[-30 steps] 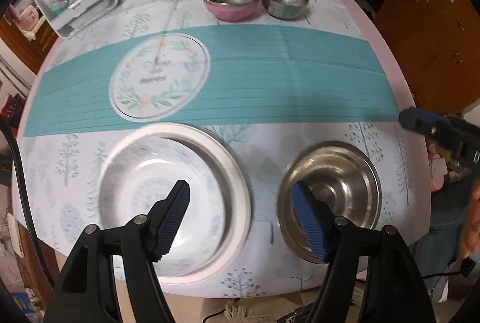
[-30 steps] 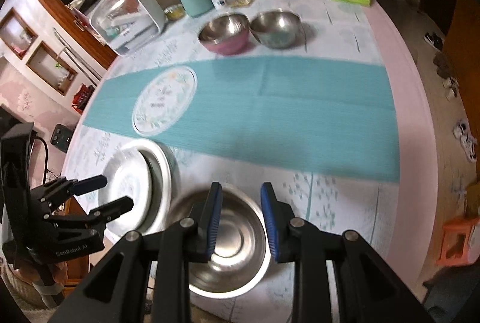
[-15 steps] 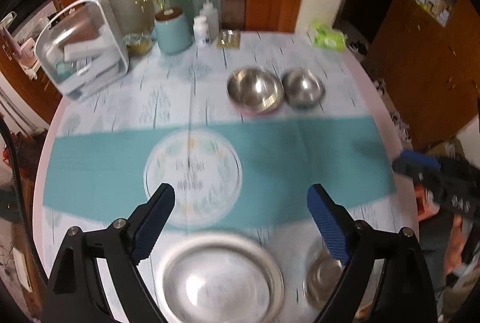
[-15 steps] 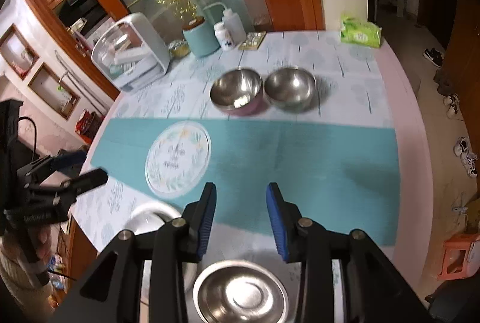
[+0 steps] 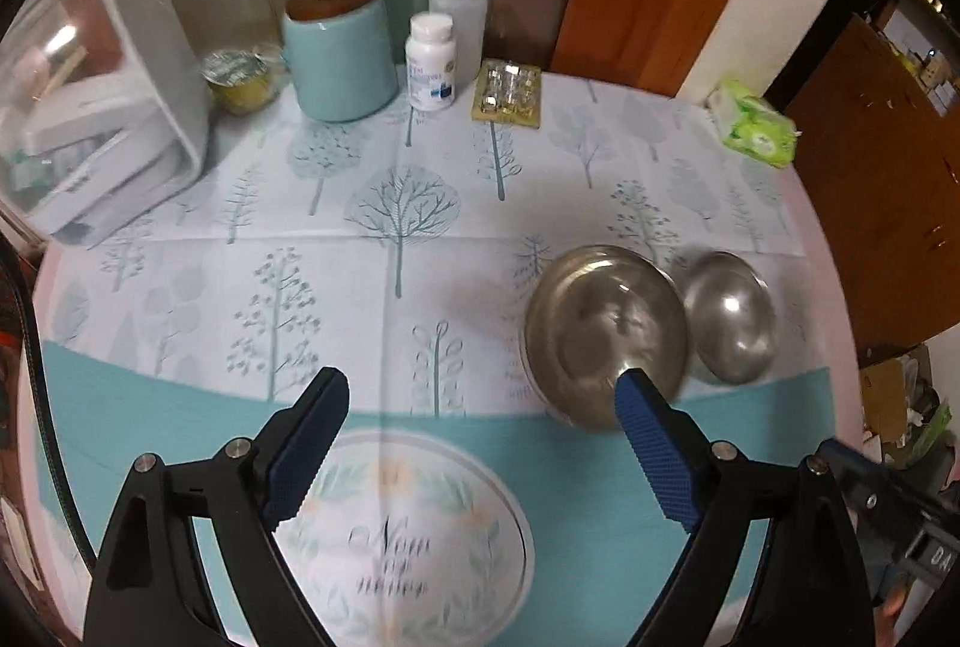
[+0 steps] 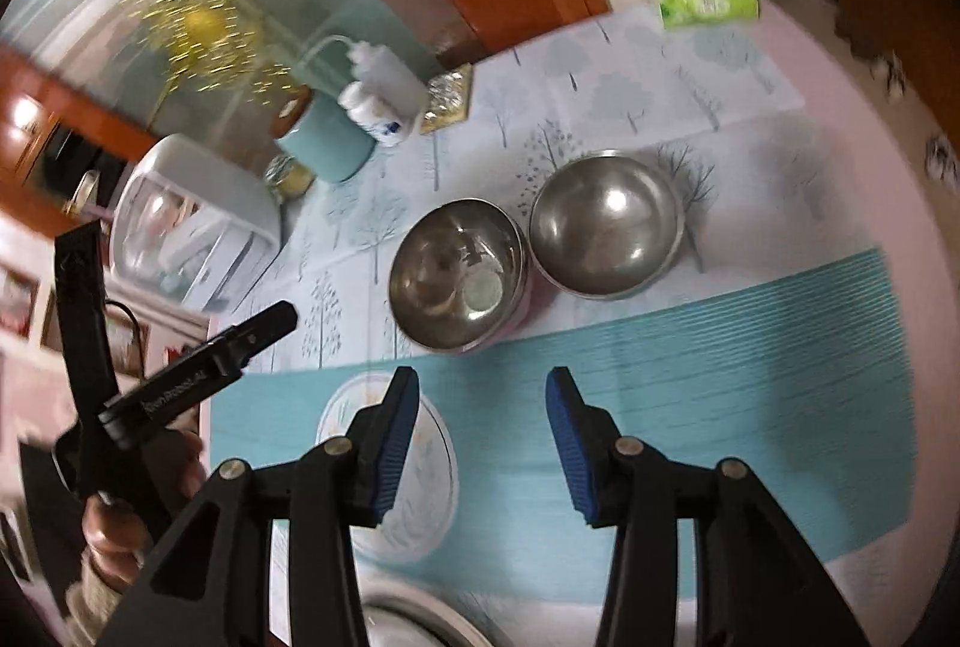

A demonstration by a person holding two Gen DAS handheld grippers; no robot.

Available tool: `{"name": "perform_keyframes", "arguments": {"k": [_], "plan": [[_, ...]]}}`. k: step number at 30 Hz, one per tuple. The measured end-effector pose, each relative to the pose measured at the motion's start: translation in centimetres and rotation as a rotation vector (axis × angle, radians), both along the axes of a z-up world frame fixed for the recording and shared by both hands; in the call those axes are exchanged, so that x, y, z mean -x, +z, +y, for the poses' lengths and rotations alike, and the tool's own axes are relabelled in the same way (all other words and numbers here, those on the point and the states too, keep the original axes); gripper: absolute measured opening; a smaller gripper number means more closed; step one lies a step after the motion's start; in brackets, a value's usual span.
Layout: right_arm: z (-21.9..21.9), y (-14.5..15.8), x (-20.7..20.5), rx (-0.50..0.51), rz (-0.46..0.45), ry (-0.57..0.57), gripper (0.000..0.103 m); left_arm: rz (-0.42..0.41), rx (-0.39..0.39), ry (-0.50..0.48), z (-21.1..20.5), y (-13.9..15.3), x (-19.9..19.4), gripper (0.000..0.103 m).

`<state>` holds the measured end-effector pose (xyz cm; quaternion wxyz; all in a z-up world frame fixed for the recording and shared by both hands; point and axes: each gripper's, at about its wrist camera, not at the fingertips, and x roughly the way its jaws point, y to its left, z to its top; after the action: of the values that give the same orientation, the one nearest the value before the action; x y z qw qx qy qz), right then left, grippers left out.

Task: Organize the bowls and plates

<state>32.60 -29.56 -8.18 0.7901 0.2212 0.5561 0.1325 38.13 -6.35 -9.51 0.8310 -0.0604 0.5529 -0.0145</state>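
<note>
hovering over the teal runner (image 5: 600, 497) on the tabletop (image 5: 420, 239), the left gripper (image 5: 480, 443) has its jaws spread wide with nothing between them; the round printed mat (image 5: 414, 545) lies below the gap. the right gripper (image 6: 483, 437) hangs over the same runner (image 6: 750, 407) with its jaws opening, about half apart and empty.

two steel bowls sit side by side on the tree-patterned cloth, just past the far edge of the runner. the pink-sided steel bowl (image 6: 459, 281) is on the left and the plain steel bowl (image 6: 606, 227) on the right, rims nearly touching; whether they actually touch cannot be told. in the left wrist view the pink-sided bowl (image 5: 606, 335) sits just beyond the right fingertip and the plain one (image 5: 729, 317) is right of it, both blurred.

at the near edge of the right wrist view a curved metal rim (image 6: 414, 617) peeks out between the fingers, too cropped to identify.

along the far side stand a white storage box (image 5: 102, 95), a small tin (image 5: 240, 77), a teal canister (image 5: 339, 53), a white pill bottle (image 5: 429, 62), a squeeze bottle (image 5: 459, 11) and a gold-edged tray of small jars (image 5: 510, 92). a green tissue pack (image 5: 753, 122) lies far right.

in the right wrist view, a hand (image 6: 120, 521) grips the left tool at the left edge.
</note>
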Motion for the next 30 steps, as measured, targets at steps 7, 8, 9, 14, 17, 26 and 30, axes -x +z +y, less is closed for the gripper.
{"name": "perform_keyframes", "arguments": {"k": [7,8,9,14,17,26,30], "plan": [[1.6,-6.0,-3.7,-0.039,0.105,-0.082,0.045,0.071,0.015,-0.022,-1.1,-6.4,-4.5,0.089],[1.8,-6.6,-4.1,-0.040,0.112,-0.091,0.045,0.077,0.018,-0.027,-1.2,-7.0,-4.9,0.089],[1.9,-7.0,-4.5,-0.039,0.118,-0.097,0.045,0.084,0.020,-0.032,-1.4,-7.6,-5.3,0.089],[2.6,-8.9,-5.7,-0.028,0.136,-0.109,0.045,0.104,0.005,-0.059,-2.5,-9.5,-6.5,0.081],[2.8,-9.7,-6.2,-0.017,0.148,-0.109,0.041,0.135,0.009,-0.083,-2.9,-10.7,-7.0,0.049],[3.2,-9.0,-5.7,0.017,0.151,-0.063,0.016,0.120,0.024,-0.146,-4.4,-9.0,-5.2,0.011],[2.6,-7.5,-4.7,0.002,0.139,-0.037,0.013,0.124,0.045,-0.158,-4.1,-6.8,-3.7,0.009]]}}
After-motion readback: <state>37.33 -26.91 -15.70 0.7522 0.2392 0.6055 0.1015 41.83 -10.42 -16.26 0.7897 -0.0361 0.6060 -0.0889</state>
